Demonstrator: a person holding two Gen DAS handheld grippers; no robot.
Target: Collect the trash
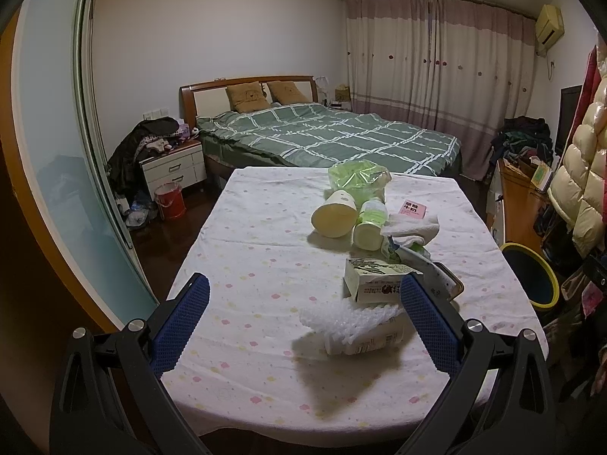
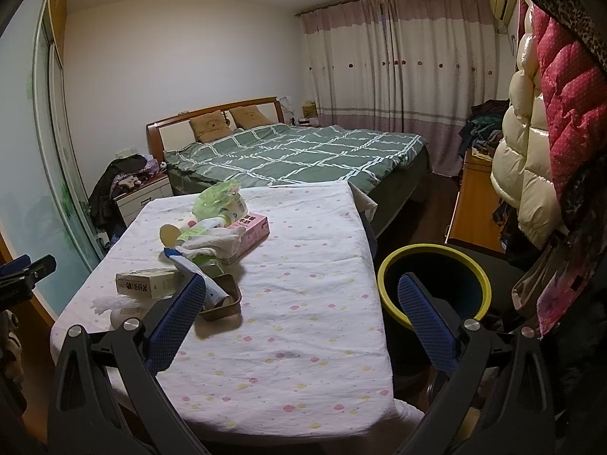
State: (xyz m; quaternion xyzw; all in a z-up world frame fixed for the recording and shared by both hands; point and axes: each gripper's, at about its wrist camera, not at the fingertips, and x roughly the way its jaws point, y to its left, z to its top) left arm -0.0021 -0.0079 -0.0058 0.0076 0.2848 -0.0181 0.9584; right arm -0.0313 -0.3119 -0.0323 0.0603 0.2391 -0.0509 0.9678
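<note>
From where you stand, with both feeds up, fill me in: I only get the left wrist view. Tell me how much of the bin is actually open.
Observer: The yellow-rimmed bin stands on the floor beside the table's right edge; the right view shows its whole mouth, dark inside.
Operator: Report the right tongs.
Observer: The right tongs are open and hold nothing, over the table's right side and the bin.
Operator: Describe the pink carton.
Observer: The pink carton lies flat, a long box; the white cloth rests against it.
</note>
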